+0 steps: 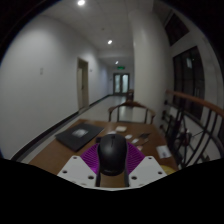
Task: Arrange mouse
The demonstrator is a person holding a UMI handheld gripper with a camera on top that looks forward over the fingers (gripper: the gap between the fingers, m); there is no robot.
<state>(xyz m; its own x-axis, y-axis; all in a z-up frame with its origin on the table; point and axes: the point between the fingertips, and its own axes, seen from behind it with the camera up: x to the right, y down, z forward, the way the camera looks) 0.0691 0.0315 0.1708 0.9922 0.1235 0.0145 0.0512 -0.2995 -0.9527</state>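
Note:
A black computer mouse sits between my gripper's two fingers, with the purple pads pressing on its left and right sides. The gripper is shut on the mouse. The mouse points away from me over the near end of a brown wooden table. Its underside is hidden, so I cannot tell if it touches the table.
A dark flat rectangular thing lies on the table ahead and to the left. Small white items and a white object lie ahead and to the right. A wooden chair stands at the table's far end. A railing runs along the right.

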